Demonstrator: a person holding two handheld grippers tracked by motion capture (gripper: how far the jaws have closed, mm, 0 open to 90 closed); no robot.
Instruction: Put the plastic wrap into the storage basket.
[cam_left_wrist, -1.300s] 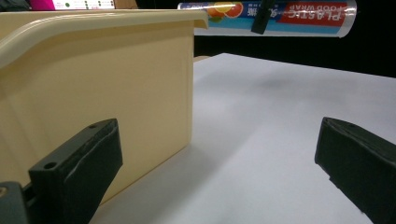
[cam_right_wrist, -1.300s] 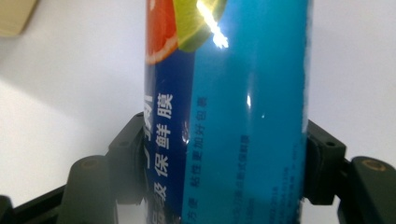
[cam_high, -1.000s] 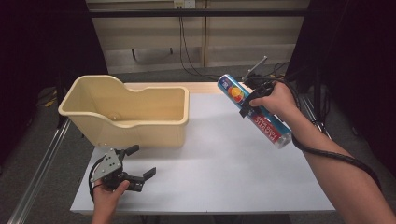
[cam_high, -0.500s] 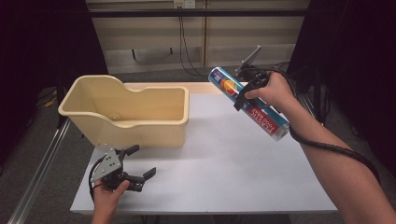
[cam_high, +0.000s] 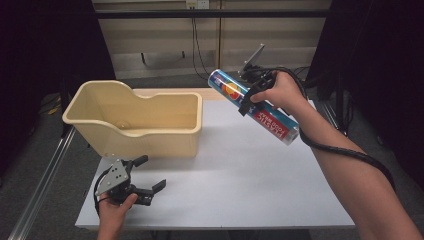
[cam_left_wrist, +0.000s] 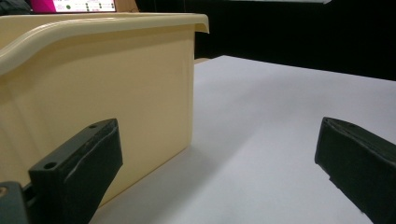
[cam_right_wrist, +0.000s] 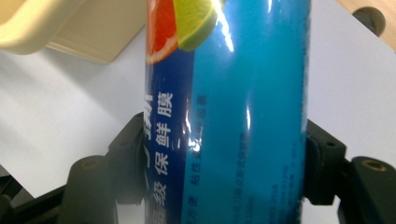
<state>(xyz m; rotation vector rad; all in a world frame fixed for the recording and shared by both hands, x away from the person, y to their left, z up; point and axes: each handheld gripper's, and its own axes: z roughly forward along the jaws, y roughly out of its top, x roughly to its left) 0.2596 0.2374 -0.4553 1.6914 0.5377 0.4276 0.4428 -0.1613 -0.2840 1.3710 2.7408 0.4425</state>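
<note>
White desk (cam_high: 240, 175) under you, dark curtains at both sides, pale panelled wall and loose cables at the back.

Nearest to you: your left hand-held gripper (cam_high: 148, 176) rests low on the desk at its near left corner. Jaws stand wide apart, nothing between them. In the left gripper view its two black pads (cam_left_wrist: 88, 158) frame bare desk, with the near wall of the cream plastic bin just beside the left pad.

Middle ground: that cream rectangular plastic bin (cam_high: 150, 140) sits on the left half of the desk, one end wall raised higher than the rest, its floor bare as far as it can be seen.

Farther off, to the right: your right hand-held gripper (cam_high: 255, 92) is held up above the desk's far right part, clamped across a long blue cylindrical roll of plastic food wrap (cam_high: 252, 105) with fruit pictures and a red label. You grip it nearer its upper end. The roll is tilted, upper end toward the bin, lower end toward the right edge, clear of the desk. In the right gripper view both pads press its sides (cam_right_wrist: 233, 140).
</note>
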